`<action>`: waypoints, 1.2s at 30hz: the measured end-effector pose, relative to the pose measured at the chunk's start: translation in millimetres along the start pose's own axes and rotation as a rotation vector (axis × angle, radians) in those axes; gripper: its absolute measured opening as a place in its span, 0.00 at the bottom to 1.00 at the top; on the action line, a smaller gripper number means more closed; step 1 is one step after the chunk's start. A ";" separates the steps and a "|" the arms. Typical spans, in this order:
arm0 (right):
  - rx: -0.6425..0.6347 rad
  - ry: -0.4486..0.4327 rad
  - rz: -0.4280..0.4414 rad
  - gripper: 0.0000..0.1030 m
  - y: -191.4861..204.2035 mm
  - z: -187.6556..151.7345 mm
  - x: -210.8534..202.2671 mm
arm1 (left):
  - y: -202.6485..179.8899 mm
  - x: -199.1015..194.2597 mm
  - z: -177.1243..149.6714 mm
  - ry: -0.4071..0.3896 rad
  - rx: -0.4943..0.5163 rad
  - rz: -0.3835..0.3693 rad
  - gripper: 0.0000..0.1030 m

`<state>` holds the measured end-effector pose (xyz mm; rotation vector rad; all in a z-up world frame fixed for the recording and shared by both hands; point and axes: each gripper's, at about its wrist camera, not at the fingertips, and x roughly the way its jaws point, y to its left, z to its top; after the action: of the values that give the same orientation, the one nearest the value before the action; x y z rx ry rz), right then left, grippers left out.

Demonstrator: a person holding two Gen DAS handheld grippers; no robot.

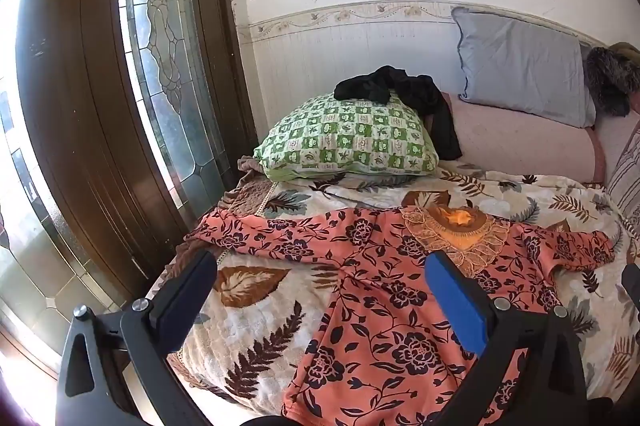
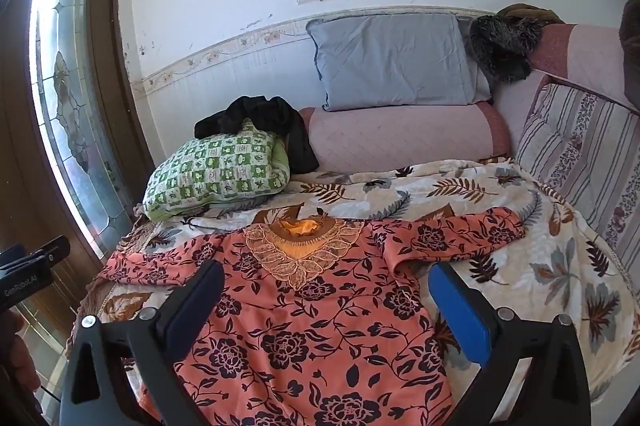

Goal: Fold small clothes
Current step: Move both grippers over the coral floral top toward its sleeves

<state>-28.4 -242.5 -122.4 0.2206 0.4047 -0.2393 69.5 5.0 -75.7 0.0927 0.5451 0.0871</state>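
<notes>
A salmon-pink top with dark flowers and a gold lace neckline (image 1: pixel 384 290) (image 2: pixel 312 314) lies flat, face up, on a leaf-patterned blanket (image 1: pixel 256 318) (image 2: pixel 520 266), both sleeves spread sideways. My left gripper (image 1: pixel 320 270) hovers open above the top's left side, with nothing between its fingers. My right gripper (image 2: pixel 326 280) stands open above the chest area, near the neckline, and holds nothing. Part of the left gripper's body (image 2: pixel 28 266) shows at the left edge of the right wrist view.
A green checked pillow (image 1: pixel 348 142) (image 2: pixel 216 174) with a black garment (image 1: pixel 404 94) (image 2: pixel 264 122) on it lies behind the top. A grey pillow (image 1: pixel 520 66) (image 2: pixel 392 62) leans on the wall. A wooden door with leaded glass (image 1: pixel 160 66) stands left of the bed.
</notes>
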 end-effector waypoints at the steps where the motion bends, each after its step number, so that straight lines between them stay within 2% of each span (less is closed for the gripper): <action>1: -0.004 0.002 0.002 1.00 0.8 -0.1 1.1 | 0.2 0.3 -0.5 0.002 -0.003 0.003 1.00; 18: -0.043 0.013 -0.004 1.00 10.4 0.2 31.7 | -23.0 27.3 1.5 0.043 0.021 -0.011 1.00; 26: -0.043 0.026 -0.034 1.00 1.7 4.3 64.6 | -43.7 51.5 7.5 0.052 0.044 -0.016 1.00; 36: -0.002 0.057 -0.079 1.00 -29.8 -0.1 122.3 | -77.3 100.8 12.3 0.063 0.044 -0.030 1.00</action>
<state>72.6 -293.4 -177.8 0.2101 0.4706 -0.3104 166.2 -61.6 -125.6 0.1246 0.6112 0.0485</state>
